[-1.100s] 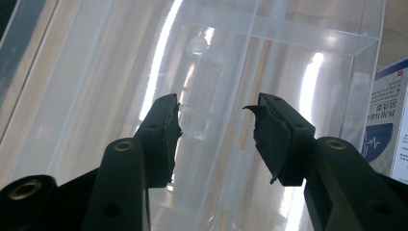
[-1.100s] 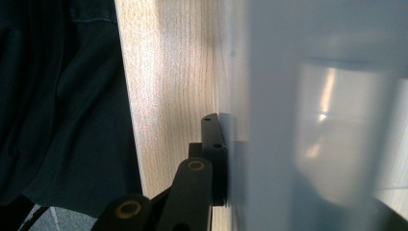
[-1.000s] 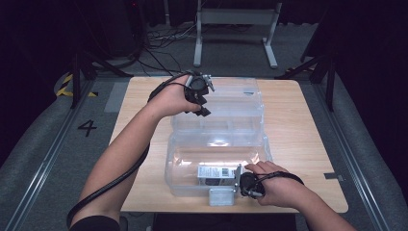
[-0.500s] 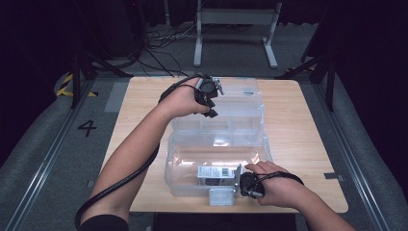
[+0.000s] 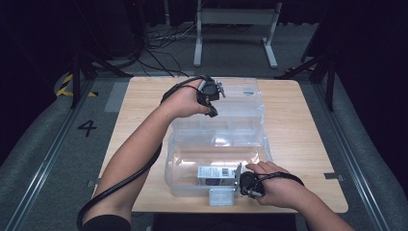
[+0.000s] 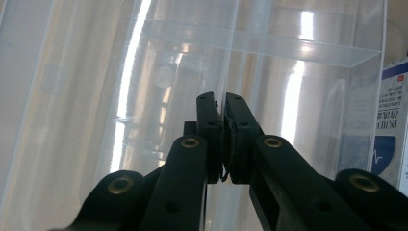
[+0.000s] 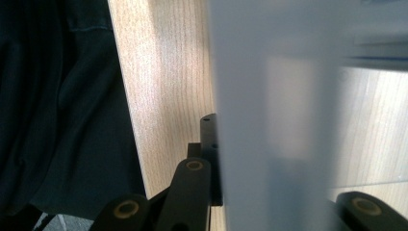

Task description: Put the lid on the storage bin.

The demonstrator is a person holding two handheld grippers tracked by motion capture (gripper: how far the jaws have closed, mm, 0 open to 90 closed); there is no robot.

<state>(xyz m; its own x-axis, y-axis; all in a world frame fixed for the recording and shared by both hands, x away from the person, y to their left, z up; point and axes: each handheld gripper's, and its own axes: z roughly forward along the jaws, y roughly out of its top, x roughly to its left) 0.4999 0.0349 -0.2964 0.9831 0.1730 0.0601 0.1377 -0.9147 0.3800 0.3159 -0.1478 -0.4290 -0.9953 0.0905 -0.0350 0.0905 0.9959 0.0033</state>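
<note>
**Both Grippers Clamped on a Clear Plastic Box**

While the wooden table (image 5: 308, 144) carries the whole scene, its middle is taken up by a large clear plastic box (image 5: 216, 159) that stands open, with its lid (image 5: 240, 96) swung back toward the far edge. The box body sits near the person's edge of the table and the lid lies flat beyond it, joined along the middle.

Inside the box, against its near wall, lies a small white printed carton (image 5: 216, 172); in the left gripper view its blue-and-white face (image 6: 392, 125) shows at the right edge, seen through the clear plastic.

From the lower left, the person's left forearm reaches across to the far side, where the left gripper (image 5: 210, 96) sits over the lid. In the left gripper view its jaws have just been closing and now stand almost together, a thin clear wall edge (image 6: 223, 144) of the lid pinched between the pads.

At the near edge, the right gripper (image 5: 240, 180) is held against the front of the box, just beside the latch tab (image 5: 221, 196). In the right gripper view a blurred clear panel (image 7: 269, 144) runs between its jaws, which are closed on that front wall.
</note>
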